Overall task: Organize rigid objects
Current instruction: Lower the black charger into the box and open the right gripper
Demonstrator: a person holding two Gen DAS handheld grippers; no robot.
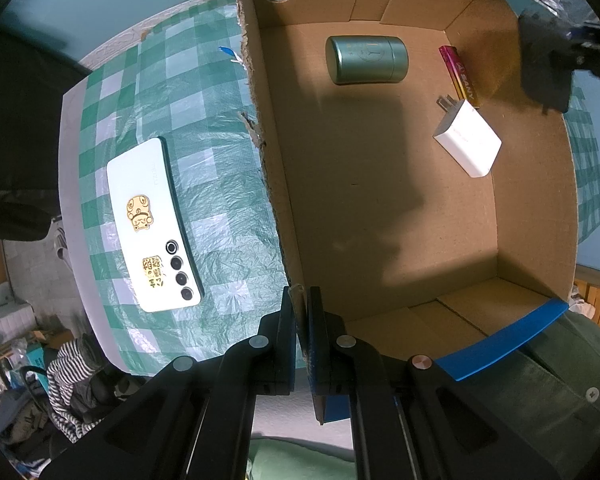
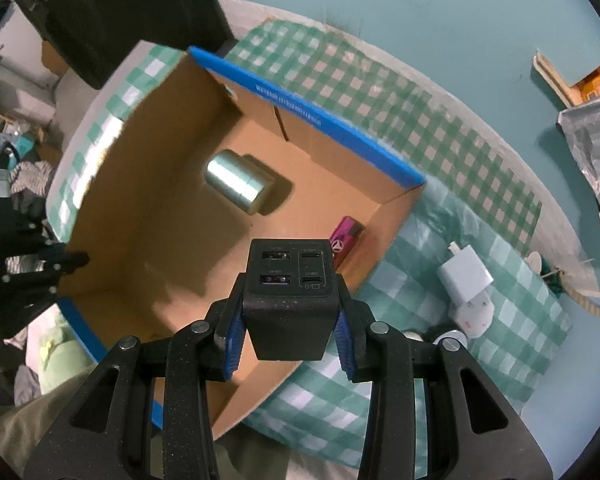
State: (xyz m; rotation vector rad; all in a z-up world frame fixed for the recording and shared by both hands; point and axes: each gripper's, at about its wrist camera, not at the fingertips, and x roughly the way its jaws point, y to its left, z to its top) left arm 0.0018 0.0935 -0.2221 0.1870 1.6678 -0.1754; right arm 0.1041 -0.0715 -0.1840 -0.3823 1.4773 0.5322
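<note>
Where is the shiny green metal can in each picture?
Left wrist view: the shiny green metal can lies on its side at the top middle, on the floor of the brown cardboard box.
Right wrist view: the can lies left of centre, in the same box.
Shared landmark: the pink battery.

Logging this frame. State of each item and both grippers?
left gripper: shut on box wall
right gripper: shut on black charger
cardboard box: open-topped
black charger: held above box
green canister: on its side, in box
white adapter: lying in box
phone: face down on tablecloth
</note>
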